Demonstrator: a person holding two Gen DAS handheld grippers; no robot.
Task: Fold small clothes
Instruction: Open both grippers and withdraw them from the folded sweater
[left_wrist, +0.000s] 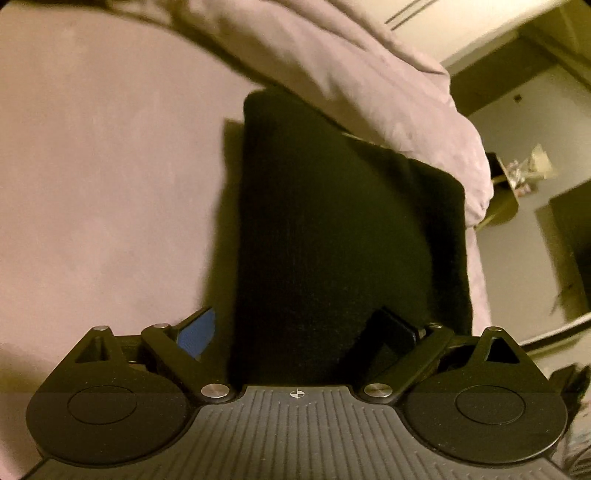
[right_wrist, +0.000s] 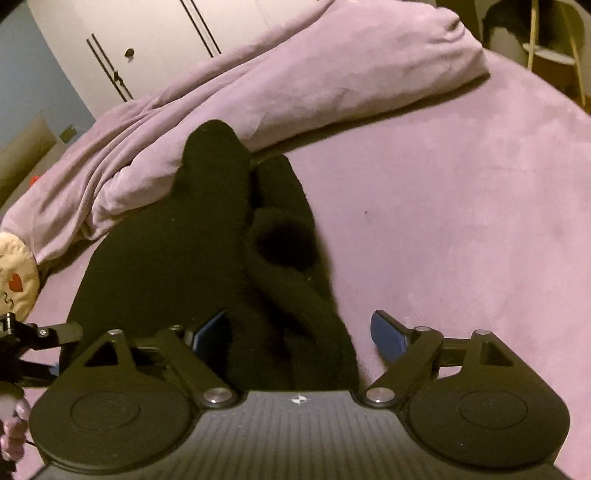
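A black garment (left_wrist: 332, 229) lies on the pink bed cover (left_wrist: 103, 177). In the left wrist view it looks like a flat, squared dark slab. My left gripper (left_wrist: 295, 336) is open, its jaws wide apart just over the garment's near edge, with nothing held. In the right wrist view the same black garment (right_wrist: 229, 243) is rumpled, with a tube-like opening (right_wrist: 284, 243) facing up. My right gripper (right_wrist: 299, 332) is open, its blue pads (right_wrist: 388, 336) spread over the garment's near end. The left gripper's fingers (right_wrist: 44, 334) show at the left edge.
A bunched pink duvet (right_wrist: 295, 85) lies along the far side of the garment. A cream cushion with red marks (right_wrist: 16, 280) sits at the left. White wardrobe doors (right_wrist: 147, 37) stand behind the bed. The bed's edge and floor (left_wrist: 517, 240) show to the right.
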